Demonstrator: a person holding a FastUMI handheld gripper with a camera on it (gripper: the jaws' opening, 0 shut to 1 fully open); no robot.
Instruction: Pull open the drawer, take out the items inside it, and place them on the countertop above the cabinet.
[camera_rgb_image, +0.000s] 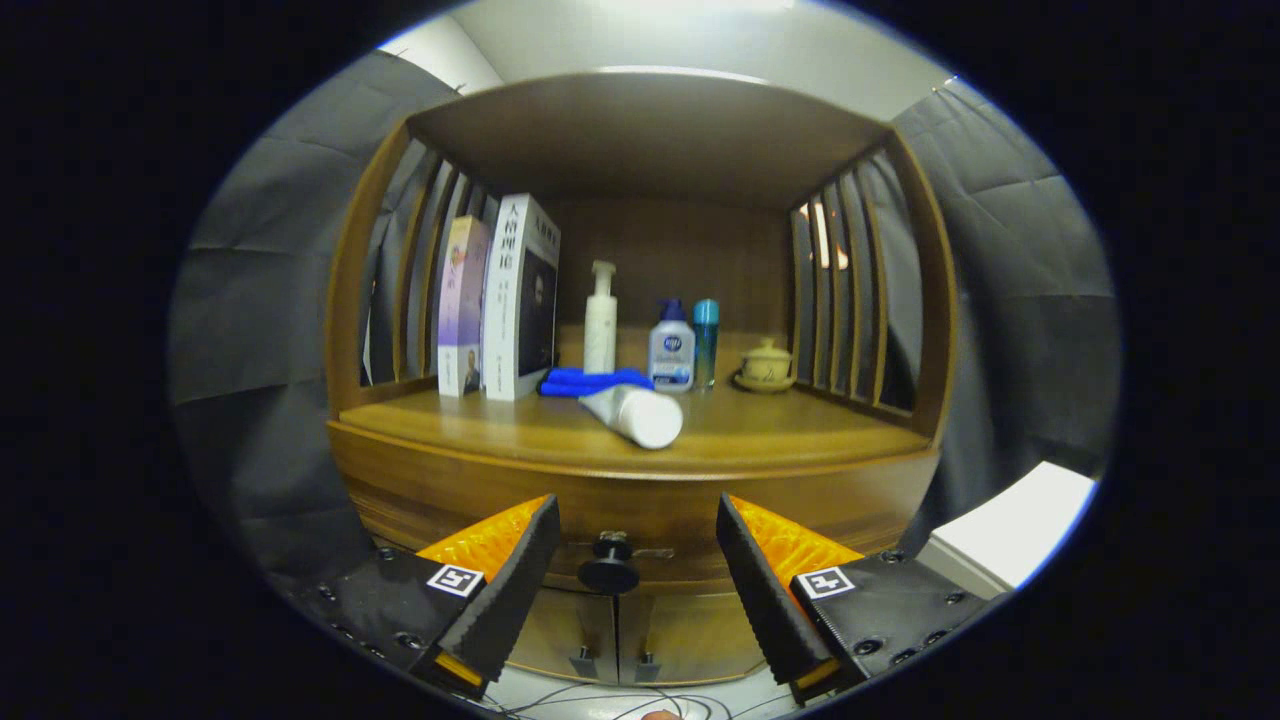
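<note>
A wooden cabinet stands ahead with its drawer (640, 505) closed flush below the countertop (760, 425). The drawer's round black knob (609, 570) sits between my two fingers, a little beyond their tips. My gripper (638, 535) is open, its orange-and-black fingers (515, 560) spread wide on either side of the knob without touching it. The inside of the drawer is hidden.
On the countertop lie a white tube (635, 413) and a blue cloth (590, 381). Behind them stand two books (500, 300), a white pump bottle (600, 322), a sanitizer bottle (671, 348), a teal bottle (706, 340) and a lidded cup on a saucer (766, 366). Slatted sides enclose the shelf.
</note>
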